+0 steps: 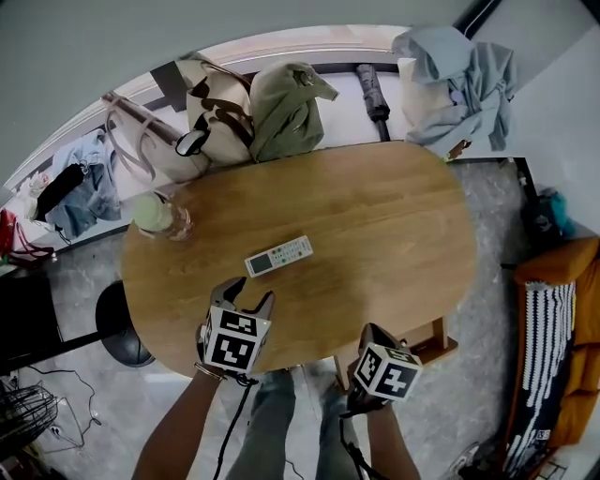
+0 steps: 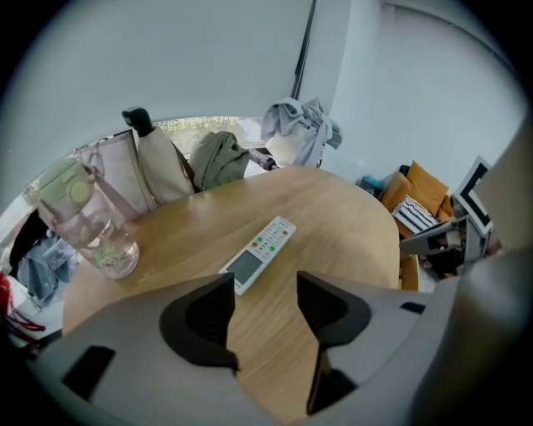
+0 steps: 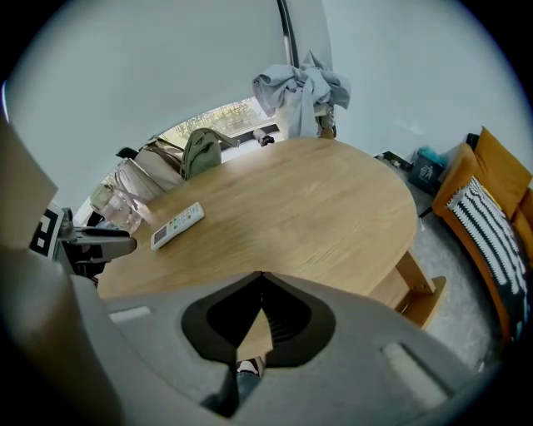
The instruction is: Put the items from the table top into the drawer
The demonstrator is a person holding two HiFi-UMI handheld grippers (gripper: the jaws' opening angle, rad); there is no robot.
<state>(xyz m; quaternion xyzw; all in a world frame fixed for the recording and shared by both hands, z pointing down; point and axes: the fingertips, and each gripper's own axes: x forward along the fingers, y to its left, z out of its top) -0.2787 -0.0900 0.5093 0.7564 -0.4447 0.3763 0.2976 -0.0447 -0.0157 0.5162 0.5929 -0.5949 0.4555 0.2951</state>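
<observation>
Left claw (image 2: 265, 291): apart, empty.
Right claw (image 3: 261, 281): together, empty.
White plastic remote control (image 1: 278, 255): flat on oval wooden desk (image 1: 384, 225).

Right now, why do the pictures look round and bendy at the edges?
Head view: the wide lens bows the walls around the table. Left gripper view: black corners, and the left tool looms huge. Right gripper view: same black ring; the remote looks tiny.
</observation>
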